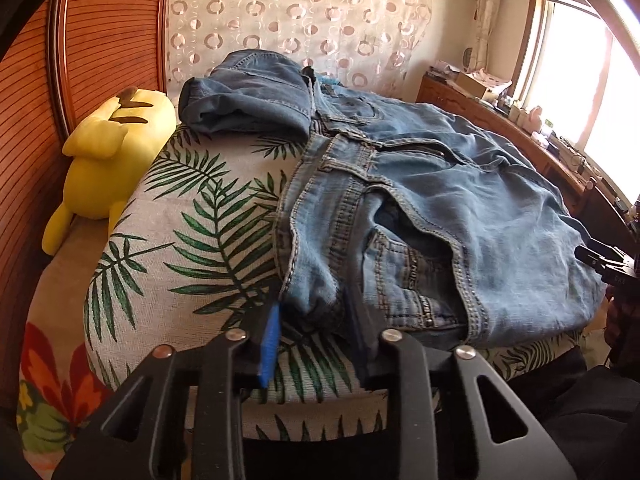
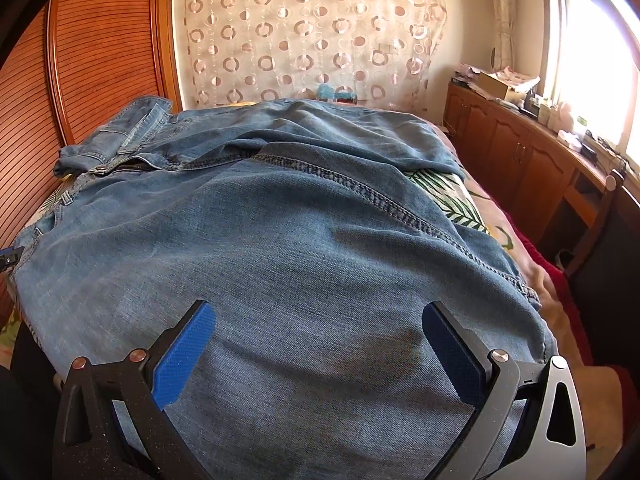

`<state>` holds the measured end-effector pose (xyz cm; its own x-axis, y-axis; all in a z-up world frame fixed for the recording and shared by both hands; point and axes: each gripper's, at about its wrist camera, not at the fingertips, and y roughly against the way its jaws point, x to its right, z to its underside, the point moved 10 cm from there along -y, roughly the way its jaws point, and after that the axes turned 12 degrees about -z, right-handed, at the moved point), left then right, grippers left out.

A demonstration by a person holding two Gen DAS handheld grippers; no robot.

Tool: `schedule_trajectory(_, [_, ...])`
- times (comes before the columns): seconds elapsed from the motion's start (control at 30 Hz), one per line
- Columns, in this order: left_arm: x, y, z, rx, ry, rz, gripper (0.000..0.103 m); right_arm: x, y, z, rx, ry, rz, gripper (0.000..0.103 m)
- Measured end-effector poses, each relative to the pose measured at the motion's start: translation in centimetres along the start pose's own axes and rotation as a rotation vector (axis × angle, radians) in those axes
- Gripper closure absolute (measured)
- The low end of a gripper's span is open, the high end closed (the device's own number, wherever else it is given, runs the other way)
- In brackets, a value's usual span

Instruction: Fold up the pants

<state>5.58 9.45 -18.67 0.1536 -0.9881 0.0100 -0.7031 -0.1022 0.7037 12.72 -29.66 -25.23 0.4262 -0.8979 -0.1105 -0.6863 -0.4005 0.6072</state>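
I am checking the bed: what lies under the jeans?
Under the jeans lies a leaf-print cover, visible beside them. The part directly beneath is covered, so anything else there cannot be seen.

No text, label, brand or number is legible on anything in either view.

Blue jeans (image 2: pixel 280 240) lie spread over the bed (image 2: pixel 456 200), filling most of the view. The right gripper (image 2: pixel 318 324) sits over the denim with its blue-padded fingers (image 2: pixel 188 354) wide apart. Behind hang a circle-patterned curtain (image 2: pixel 312 36) and, at right, wooden cabinets (image 2: pixel 516 152) under a bright window (image 2: pixel 592 60).
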Motion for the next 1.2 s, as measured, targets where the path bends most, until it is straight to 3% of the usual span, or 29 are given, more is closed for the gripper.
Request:
schedule_trajectory(0.1, [0.7, 1.4, -1.1, 0.049, 0.000, 0.016, 0.085, 0.1, 0.0, -0.2, -0.002, -0.005, 0.001, 0.000])
schedule_trajectory(0.37, [3.6, 5.0, -6.6, 0.187, -0.065, 0.075, 0.087, 0.2, 0.4, -0.6, 0.008, -0.012, -0.006, 0.000])
schedule_trajectory(0.77, [9.4, 4.9, -16.5, 0.319, -0.156, 0.121, 0.088, -0.5, 1.5, -1.8, 0.049, -0.007, -0.050, 0.001])
schedule_trajectory(0.97, [10.7, 3.2, -20.2, 0.338, -0.159, 0.105, 0.088, -0.6, 2.4, -2.2, 0.072, -0.002, -0.085, 0.003])
schedule_trajectory(1.2, [11.3, -1.4, -21.6, 0.283, -0.154, 0.073, 0.088, -0.3, 2.4, -1.9, 0.073, -0.015, -0.139, 0.009])
